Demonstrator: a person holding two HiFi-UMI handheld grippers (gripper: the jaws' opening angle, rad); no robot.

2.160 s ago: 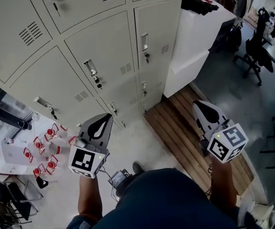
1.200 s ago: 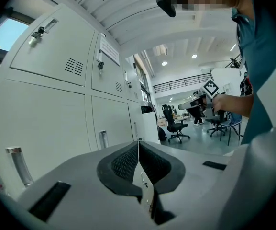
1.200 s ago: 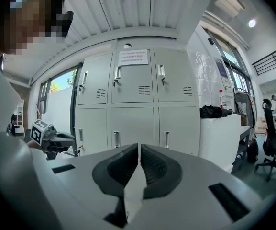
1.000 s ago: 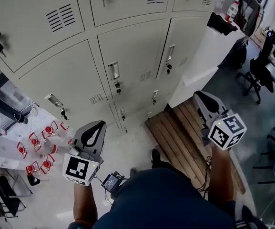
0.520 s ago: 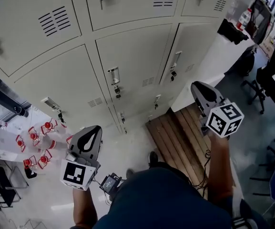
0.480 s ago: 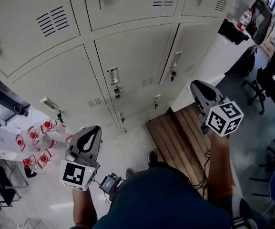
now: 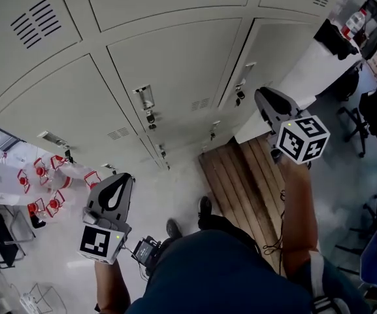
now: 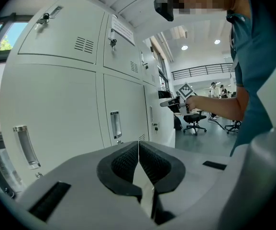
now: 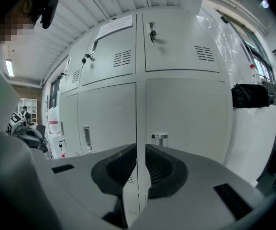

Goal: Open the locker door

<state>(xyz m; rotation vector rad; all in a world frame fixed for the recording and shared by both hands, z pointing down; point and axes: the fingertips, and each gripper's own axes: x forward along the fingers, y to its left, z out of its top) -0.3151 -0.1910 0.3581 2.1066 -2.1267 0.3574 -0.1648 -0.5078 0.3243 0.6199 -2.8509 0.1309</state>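
Observation:
A wall of beige lockers (image 7: 168, 51) faces me, all doors closed. In the head view my right gripper (image 7: 262, 99) is held up in front of the right column, a short way from the door with the handle (image 7: 247, 70) and a small key below it. The right gripper view looks along shut, empty jaws (image 9: 138, 150) at the seam between two doors, with one handle (image 9: 159, 138) just right of the jaws. My left gripper (image 7: 119, 180) hangs lower and farther from the lockers, shut and empty (image 8: 138, 145).
A slatted wooden platform (image 7: 240, 182) lies on the floor below the right gripper. A white cabinet (image 7: 299, 74) adjoins the lockers on the right, with office chairs (image 7: 374, 110) beyond. Red-capped bottles (image 7: 38, 182) sit on the floor at left. A small device (image 7: 145, 249) lies by my feet.
My right gripper has risen and moved closer to the right locker column. The left gripper has dropped slightly. The head view has shifted nearer the lockers.

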